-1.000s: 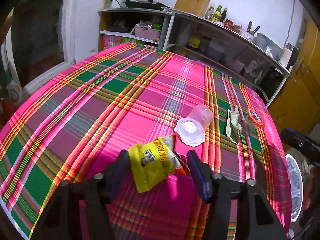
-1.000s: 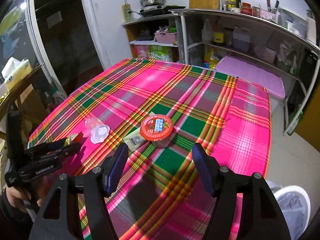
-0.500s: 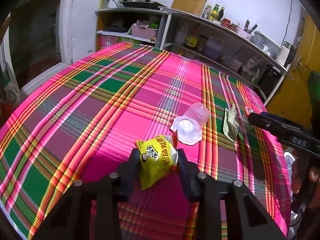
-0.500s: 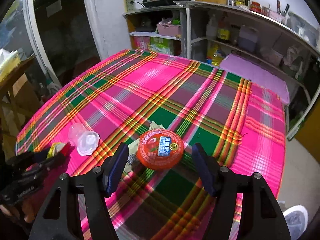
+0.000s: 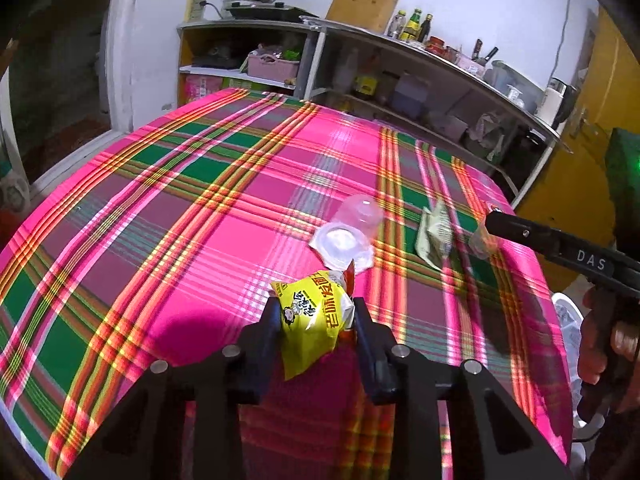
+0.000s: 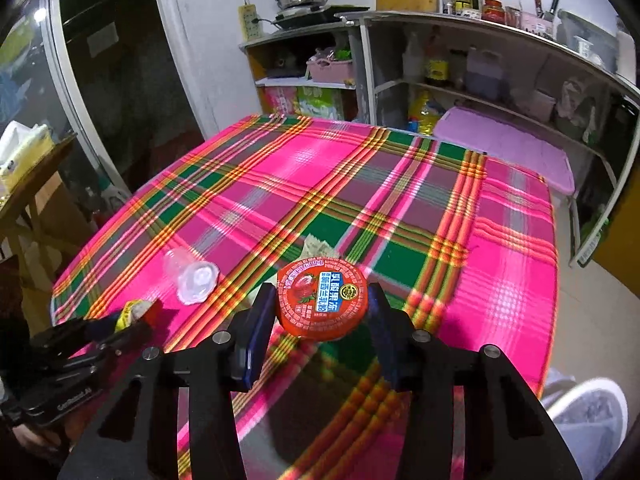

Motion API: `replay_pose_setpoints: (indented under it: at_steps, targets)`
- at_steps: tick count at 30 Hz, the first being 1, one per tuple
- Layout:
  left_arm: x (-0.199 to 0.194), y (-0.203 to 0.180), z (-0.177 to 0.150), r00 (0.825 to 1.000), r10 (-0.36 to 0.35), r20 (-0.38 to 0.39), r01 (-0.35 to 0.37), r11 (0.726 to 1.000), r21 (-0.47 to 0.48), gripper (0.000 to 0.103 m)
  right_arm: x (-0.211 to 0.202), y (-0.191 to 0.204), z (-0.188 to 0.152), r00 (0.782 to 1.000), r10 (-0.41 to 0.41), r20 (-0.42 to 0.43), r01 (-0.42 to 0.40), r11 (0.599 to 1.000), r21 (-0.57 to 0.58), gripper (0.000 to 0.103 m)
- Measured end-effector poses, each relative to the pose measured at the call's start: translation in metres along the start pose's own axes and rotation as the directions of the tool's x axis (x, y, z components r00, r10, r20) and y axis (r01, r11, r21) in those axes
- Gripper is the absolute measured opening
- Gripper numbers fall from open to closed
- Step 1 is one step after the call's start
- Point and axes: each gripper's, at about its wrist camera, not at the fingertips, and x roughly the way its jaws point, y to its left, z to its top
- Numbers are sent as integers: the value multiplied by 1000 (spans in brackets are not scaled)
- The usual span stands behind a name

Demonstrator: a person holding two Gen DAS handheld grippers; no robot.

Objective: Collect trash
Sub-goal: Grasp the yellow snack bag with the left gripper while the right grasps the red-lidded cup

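Left gripper (image 5: 316,320) clamped on crumpled yellow snack wrapper (image 5: 310,322), near front edge of pink plaid-clothed surface (image 5: 224,208). Right gripper (image 6: 322,308) closed around red-lidded round jelly cup (image 6: 322,296). Clear plastic cup (image 5: 352,226) lying tipped, mid-surface, beside crumpled greenish wrapper (image 5: 434,234).

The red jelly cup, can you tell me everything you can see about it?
The red jelly cup is a small round tub with a shiny red foil lid showing a strawberry picture, a blue label and white writing. The lid looks sealed and faces up, a little tilted. It sits between the fingers of the right gripper, which press its sides. Behind it a pale crumpled wrapper lies on the pink checked tablecloth.
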Motion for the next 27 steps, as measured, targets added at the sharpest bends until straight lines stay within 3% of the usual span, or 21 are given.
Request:
replay_pose_setpoints:
  at_steps: [15,27]
  targets:
    - [-57,-62,-21,994,-98,48,92,989,118,34,-100,-6,-58,995,-40,96,31,995,90,47]
    - [-87,-114,-46,980,-194,42,180,958,224,34,-158,-26,-106,985,-103,139,78,981,177,47]
